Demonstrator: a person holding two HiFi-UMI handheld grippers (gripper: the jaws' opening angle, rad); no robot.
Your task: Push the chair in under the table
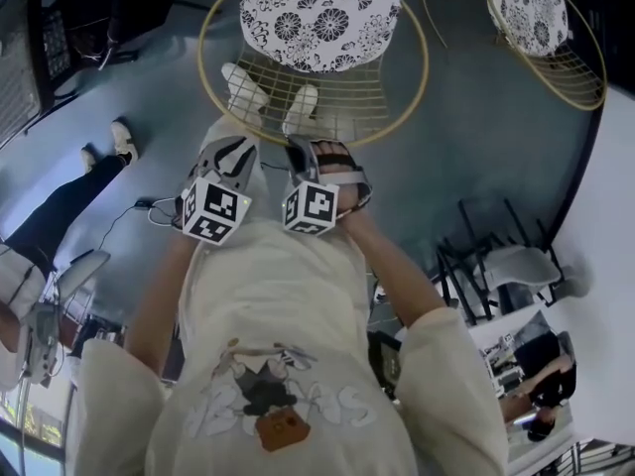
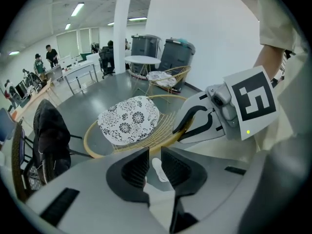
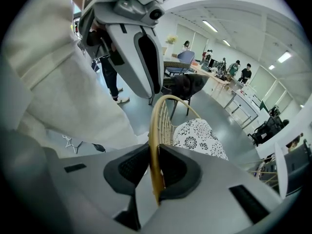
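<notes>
Behind the chair (image 1: 327,92), right gripper (image 3: 155,164) clamped on its golden rim (image 3: 152,126), rim's lower end hidden between the pads, left gripper (image 2: 155,156) beside the rim, jaws slightly apart and empty, a shoe (image 2: 160,172) seen through the gap, second chair (image 1: 580,72) beyond, cut off.

Open floor (image 1: 458,77) between chair (image 1: 319,16), second chair (image 1: 531,13)
</notes>
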